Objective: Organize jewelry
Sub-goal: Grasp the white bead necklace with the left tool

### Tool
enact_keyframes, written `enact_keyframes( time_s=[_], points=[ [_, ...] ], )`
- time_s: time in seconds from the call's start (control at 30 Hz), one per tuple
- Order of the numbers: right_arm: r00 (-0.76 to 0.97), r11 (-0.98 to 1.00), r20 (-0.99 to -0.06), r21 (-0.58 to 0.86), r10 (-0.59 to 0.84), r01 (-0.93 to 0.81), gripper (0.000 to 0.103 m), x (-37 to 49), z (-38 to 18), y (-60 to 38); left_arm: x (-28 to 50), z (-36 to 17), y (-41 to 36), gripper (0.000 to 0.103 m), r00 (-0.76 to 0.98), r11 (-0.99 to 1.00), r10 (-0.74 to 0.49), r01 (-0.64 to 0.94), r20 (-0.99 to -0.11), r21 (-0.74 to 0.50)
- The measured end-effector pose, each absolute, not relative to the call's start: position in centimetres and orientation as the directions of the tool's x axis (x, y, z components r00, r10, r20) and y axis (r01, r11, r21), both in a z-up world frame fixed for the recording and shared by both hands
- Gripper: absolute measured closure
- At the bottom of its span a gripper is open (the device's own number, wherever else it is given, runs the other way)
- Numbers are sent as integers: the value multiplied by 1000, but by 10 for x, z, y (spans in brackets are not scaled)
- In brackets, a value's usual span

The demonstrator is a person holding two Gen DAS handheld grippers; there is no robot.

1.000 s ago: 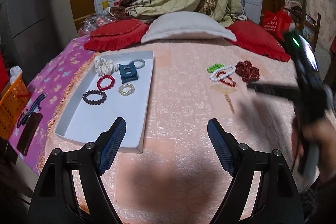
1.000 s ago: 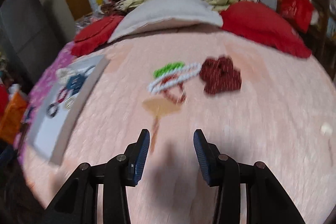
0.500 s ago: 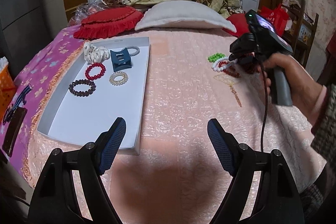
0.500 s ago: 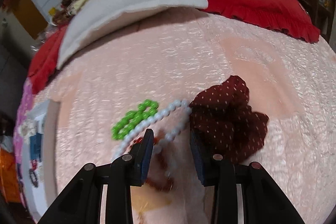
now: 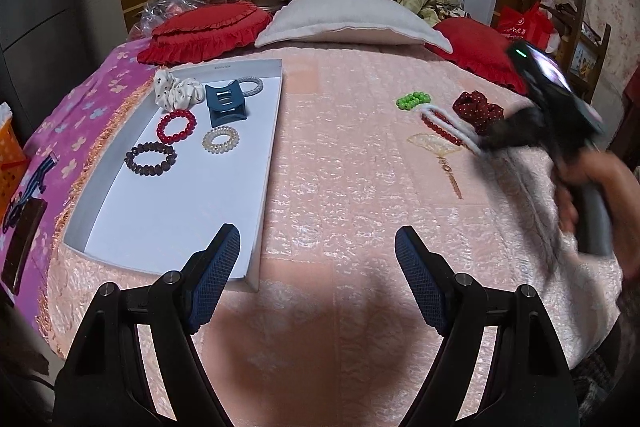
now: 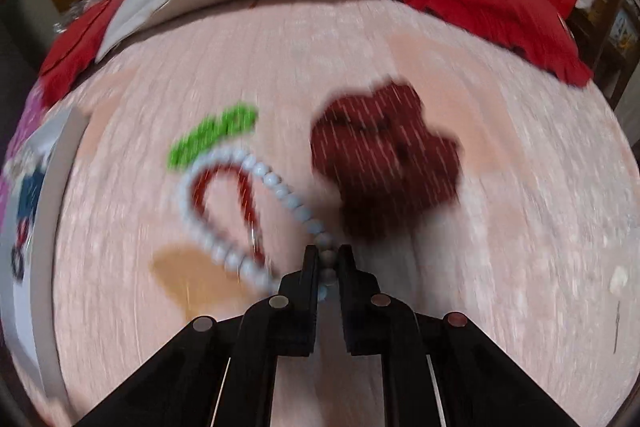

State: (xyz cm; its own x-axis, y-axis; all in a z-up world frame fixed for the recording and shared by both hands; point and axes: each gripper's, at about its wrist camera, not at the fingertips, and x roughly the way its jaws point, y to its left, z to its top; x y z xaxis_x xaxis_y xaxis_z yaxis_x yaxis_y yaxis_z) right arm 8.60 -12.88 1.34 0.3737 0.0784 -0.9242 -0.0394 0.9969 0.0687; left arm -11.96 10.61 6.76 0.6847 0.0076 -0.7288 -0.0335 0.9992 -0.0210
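Observation:
My right gripper [image 6: 328, 255] is shut on one end of a white bead strand [image 6: 276, 183], which trails left across the pink bedspread. Inside its loop lies a red bead bracelet [image 6: 204, 187], with a green bead bracelet [image 6: 214, 137] just behind. A dark red dotted scrunchie [image 6: 384, 163] sits to the right and a pale fan-shaped charm [image 6: 188, 275] to the left. My left gripper [image 5: 318, 259] hangs open and empty over the bed's near edge, beside the white tray [image 5: 180, 219]. The tray's far end holds a blue claw clip [image 5: 224, 105], bead bracelets and hair ties.
Red frilled cushions [image 5: 208, 31] and a white pillow [image 5: 348, 23] line the head of the bed. A purple cloth [image 5: 80, 131] with a dark wallet lies left of the tray. A person's hand [image 5: 592, 183] holds the right gripper's handle.
The right gripper came down onto the jewellery pile, closed on the white bead strand and pulled it towards the near side. The left gripper sank a little and stayed open.

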Motion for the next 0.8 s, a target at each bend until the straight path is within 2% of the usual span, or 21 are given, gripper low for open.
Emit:
enact_keyframes(
  time_s=[0.37, 0.53, 0.57, 0.67, 0.73, 0.77, 0.8],
  points=[
    [307, 920, -876, 307, 373, -243, 94, -66, 5, -152, -124, 76, 79, 23, 675, 999, -37, 15, -737, -37],
    [334, 909, -849, 349, 410, -230, 91, -103, 8, -176, -118, 74, 48, 23, 634, 992, -114, 109, -765, -58],
    [349, 907, -839, 361, 418, -219, 87, -105, 9, -181, -116, 73, 41, 23, 628, 990, -124, 126, -768, -58],
    [421, 903, -799, 394, 430, -173, 57, -112, 17, -207, -104, 68, 15, 23, 591, 977, -178, 199, -787, -72],
    [467, 907, -781, 397, 414, -140, 57, -116, 22, -220, -91, 62, -3, 24, 557, 966, -211, 242, -804, -86],
    [484, 911, -778, 392, 401, -125, 57, -116, 25, -227, -85, 60, -10, 29, 548, 964, -216, 252, -808, -86],
    [500, 914, -773, 389, 391, -113, 57, -117, 27, -233, -76, 57, -19, 40, 536, 958, -231, 271, -812, -93]
  ],
)
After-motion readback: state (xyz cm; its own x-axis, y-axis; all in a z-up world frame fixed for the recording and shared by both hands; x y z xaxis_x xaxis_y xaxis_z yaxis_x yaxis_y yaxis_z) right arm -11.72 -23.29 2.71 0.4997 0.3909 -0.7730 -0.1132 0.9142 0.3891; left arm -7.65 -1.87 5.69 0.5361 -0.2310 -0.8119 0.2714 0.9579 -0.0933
